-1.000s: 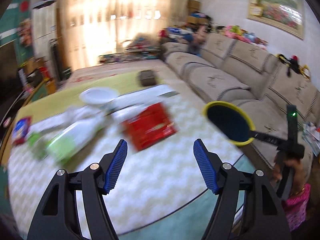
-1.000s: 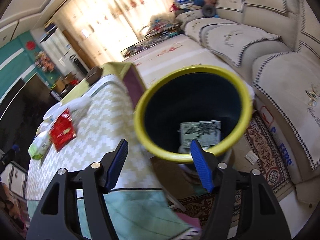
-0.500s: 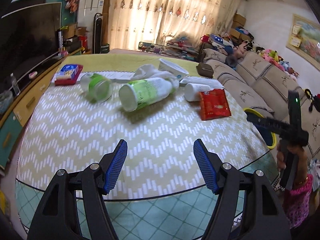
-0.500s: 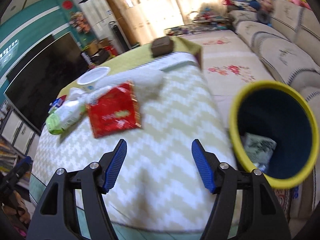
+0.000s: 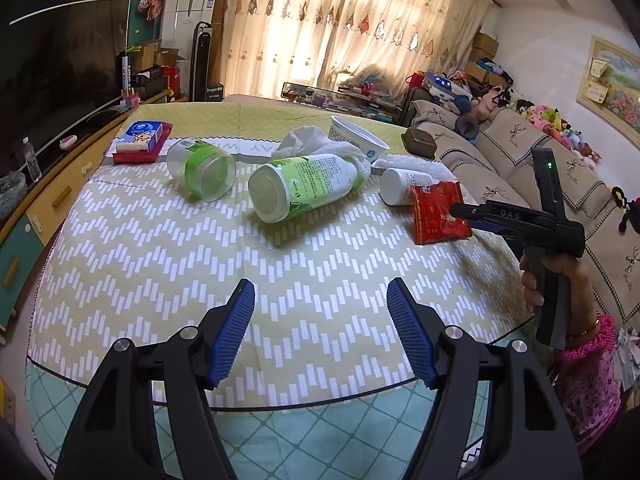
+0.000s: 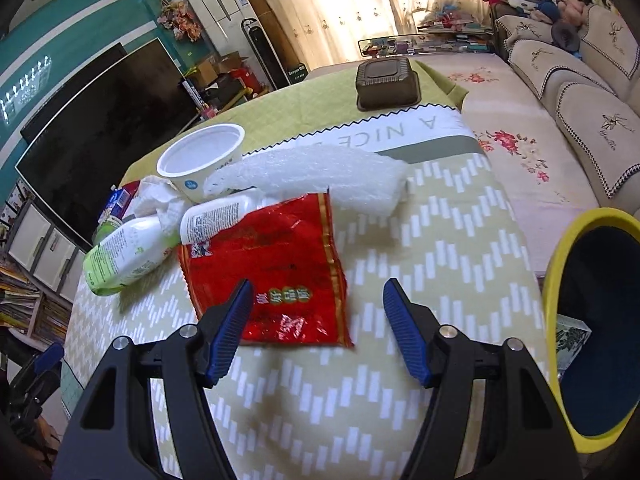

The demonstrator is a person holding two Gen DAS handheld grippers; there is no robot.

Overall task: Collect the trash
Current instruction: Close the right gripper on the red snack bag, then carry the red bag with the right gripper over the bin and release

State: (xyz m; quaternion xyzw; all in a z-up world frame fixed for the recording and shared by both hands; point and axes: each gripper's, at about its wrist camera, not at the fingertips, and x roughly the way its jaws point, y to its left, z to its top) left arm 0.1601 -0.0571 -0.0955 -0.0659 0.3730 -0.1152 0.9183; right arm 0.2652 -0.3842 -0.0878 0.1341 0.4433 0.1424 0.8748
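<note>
Left wrist view: the left gripper point(image 5: 321, 304) is held spread and empty above the surface point(image 5: 160, 264), where a green bottle point(image 5: 304, 186), a clear jar point(image 5: 202, 174) and a red wrapper point(image 5: 438, 212) are seen lying. Right wrist view: the right gripper point(image 6: 318, 306) is spread over the wrapper's point(image 6: 272, 264) near edge, with the yellow-rimmed bin point(image 6: 560, 280) seen beside the surface point(image 6: 400, 400) at right.
</note>
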